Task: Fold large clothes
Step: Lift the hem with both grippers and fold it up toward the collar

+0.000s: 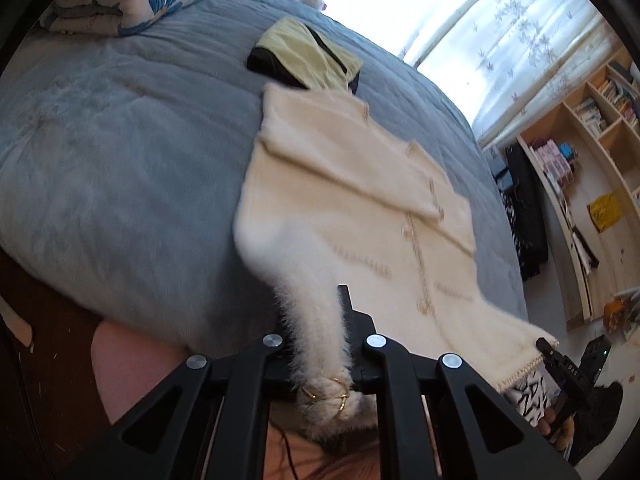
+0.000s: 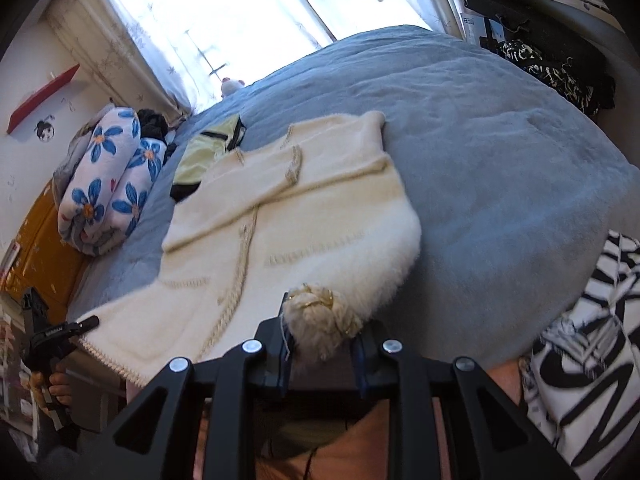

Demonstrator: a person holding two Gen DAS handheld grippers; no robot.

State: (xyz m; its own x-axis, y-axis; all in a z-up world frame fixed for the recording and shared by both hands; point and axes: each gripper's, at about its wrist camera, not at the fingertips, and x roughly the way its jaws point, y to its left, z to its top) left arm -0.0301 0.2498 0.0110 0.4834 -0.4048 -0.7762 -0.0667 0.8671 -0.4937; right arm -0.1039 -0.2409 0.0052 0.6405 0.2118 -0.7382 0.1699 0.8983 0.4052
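A fluffy cream cardigan point(image 1: 352, 184) with braided trim lies spread on the blue-grey bed point(image 1: 120, 152); it also shows in the right wrist view point(image 2: 280, 216). My left gripper point(image 1: 320, 360) is shut on one lower corner of the cardigan, the fabric bunched between its fingers. My right gripper point(image 2: 320, 332) is shut on the other lower corner point(image 2: 320, 320), lifted a little off the bed. The right gripper shows in the left wrist view point(image 1: 560, 368) at the hem, and the left gripper shows in the right wrist view point(image 2: 68, 330).
A folded yellow-green and black garment point(image 1: 308, 56) lies beyond the cardigan. A floral quilt point(image 2: 108, 184) is piled at the head of the bed. Wooden shelves point(image 1: 592, 152) stand beside the bed; a window with sheer curtains point(image 2: 224, 8) is behind.
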